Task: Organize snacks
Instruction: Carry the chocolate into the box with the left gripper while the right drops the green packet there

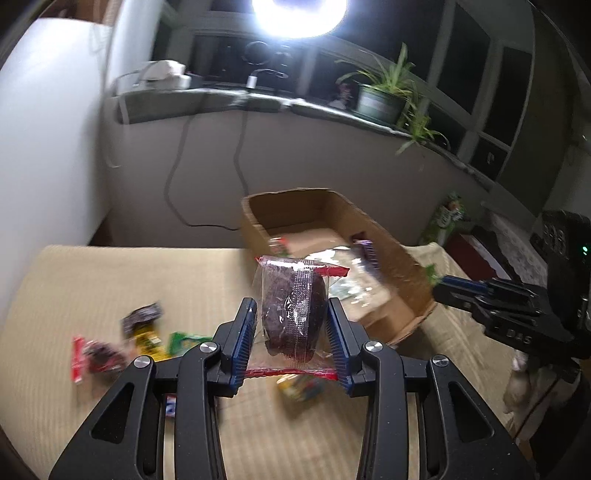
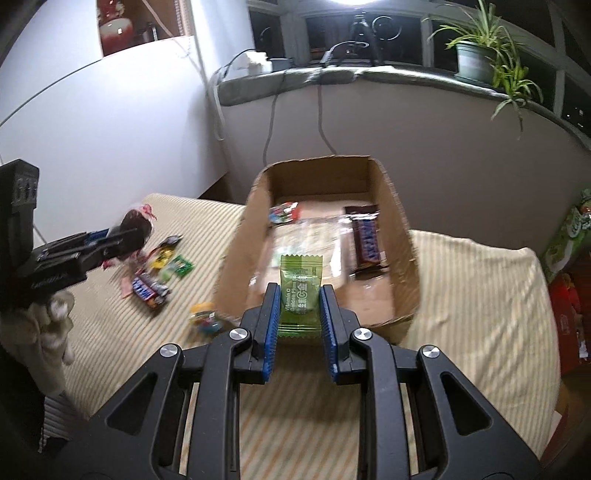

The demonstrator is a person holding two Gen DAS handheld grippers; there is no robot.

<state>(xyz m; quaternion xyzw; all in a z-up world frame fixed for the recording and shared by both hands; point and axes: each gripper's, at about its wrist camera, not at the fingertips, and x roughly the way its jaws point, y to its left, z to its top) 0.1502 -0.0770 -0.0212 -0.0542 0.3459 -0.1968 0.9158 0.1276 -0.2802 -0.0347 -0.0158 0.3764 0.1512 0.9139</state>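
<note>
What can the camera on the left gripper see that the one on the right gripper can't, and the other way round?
Only the left wrist view shows up close the dark cake in clear wrap that the left gripper holds between its pads.

Only the right wrist view shows the green plum candy gripped by the right gripper, with its printed label, and the red items on a high shelf at top left.

Both show the cardboard box with snacks already inside, loose snacks on the striped cloth, the potted plant, and each other's gripper from the side.
</note>
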